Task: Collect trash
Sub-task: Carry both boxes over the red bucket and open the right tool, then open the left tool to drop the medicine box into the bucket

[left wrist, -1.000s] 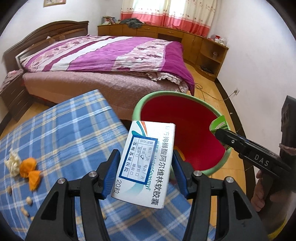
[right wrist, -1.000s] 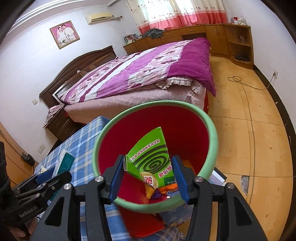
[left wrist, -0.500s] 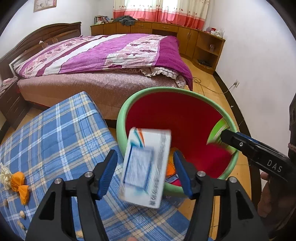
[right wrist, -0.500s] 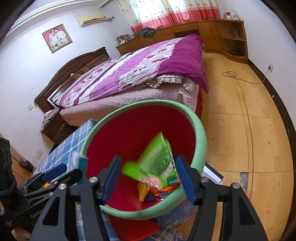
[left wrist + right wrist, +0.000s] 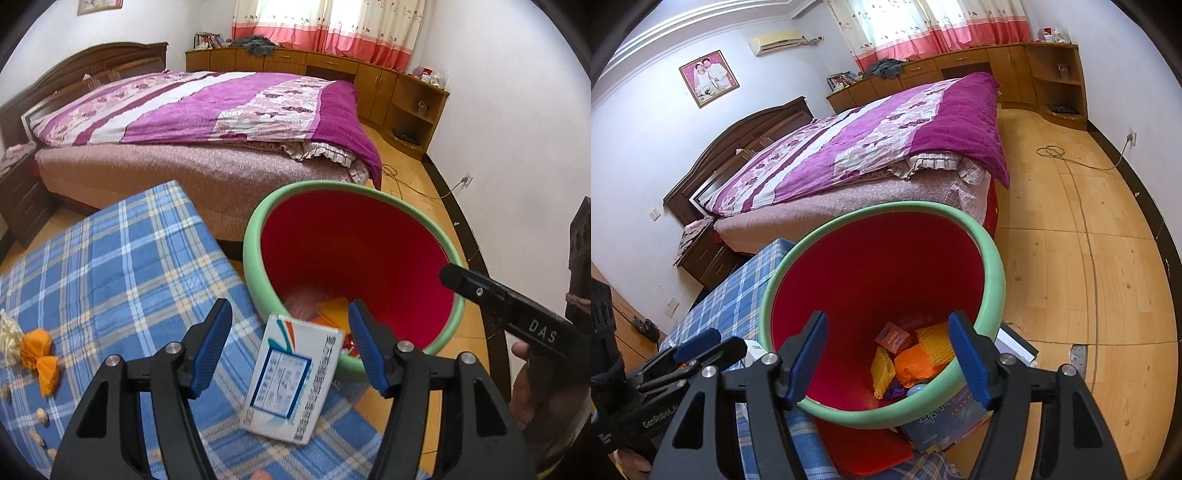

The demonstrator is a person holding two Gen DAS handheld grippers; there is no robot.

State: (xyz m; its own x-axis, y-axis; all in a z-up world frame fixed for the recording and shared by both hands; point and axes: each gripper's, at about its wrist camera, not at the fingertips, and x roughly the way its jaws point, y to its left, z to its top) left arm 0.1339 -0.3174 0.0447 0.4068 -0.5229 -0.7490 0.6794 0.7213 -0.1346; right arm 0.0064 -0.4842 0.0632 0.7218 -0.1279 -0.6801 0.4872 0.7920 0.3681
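My left gripper [image 5: 288, 314] is open over the edge of the blue checked table [image 5: 110, 277]. A white medicine box [image 5: 295, 376], blurred and tilted, is loose between its fingers, and no pad touches it. The box is just in front of the near green rim of the red bin [image 5: 255, 258]. My right gripper [image 5: 888, 321] hangs over the bin [image 5: 993, 266] with its jaws opening and nothing between them. Yellow and orange foam nets [image 5: 923, 354] and a small red box [image 5: 892, 336] lie at the bottom. The right gripper [image 5: 461, 280] also shows at the bin's right rim.
Orange scraps [image 5: 37, 354], a pale crumpled bit and nut shells [image 5: 42, 415] lie on the tablecloth at the left. A bed [image 5: 221, 110] stands behind the table and bin. A book [image 5: 945, 417] lies below the bin. A cable [image 5: 1052, 151] runs over the wooden floor.
Both grippers widened. The white box left the left jaws and dropped lower. The green box slipped out of the right jaws into the bin and is no longer seen.
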